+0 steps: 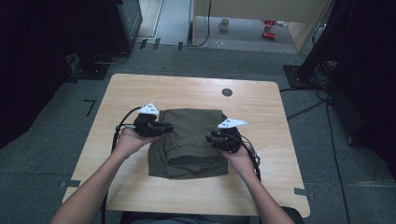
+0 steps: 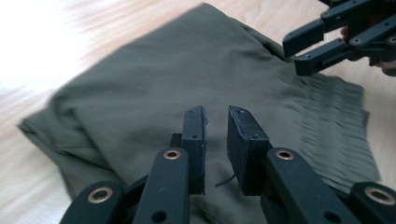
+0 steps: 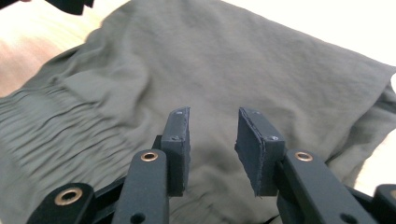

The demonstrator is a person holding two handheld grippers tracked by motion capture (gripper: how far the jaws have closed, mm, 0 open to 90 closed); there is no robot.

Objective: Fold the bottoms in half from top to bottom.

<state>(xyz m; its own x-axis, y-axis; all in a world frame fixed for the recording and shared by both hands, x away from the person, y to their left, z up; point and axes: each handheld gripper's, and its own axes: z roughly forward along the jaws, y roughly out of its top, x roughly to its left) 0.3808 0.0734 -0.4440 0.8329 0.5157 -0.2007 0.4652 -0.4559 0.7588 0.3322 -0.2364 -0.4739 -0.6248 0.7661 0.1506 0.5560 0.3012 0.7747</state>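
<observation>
Evidently garment [image 1: 189,142]: lay folded mid-table [image 1: 140,88], ready for another fold.
Left gripper [image 2: 215,140]: jaws slightly apart, empty, over the cloth.
Right gripper [image 3: 212,144]: jaws parted, nothing held.

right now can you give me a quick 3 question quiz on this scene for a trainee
1. True or false: the olive garment lies folded on the wooden table.
2. Multiple choice: the left gripper has its fingers A) clamped on the garment, B) apart above the garment with nothing between them, C) pressed flat on bare wood.
3. Short answer: in the high view, on which side of the garment is the right gripper?

Key
1. True.
2. B. A narrow gap shows between the fingers, and the cloth lies beyond them.
3. The right-hand side, at the garment's edge; its fingers also stand apart with no cloth between them.
</observation>
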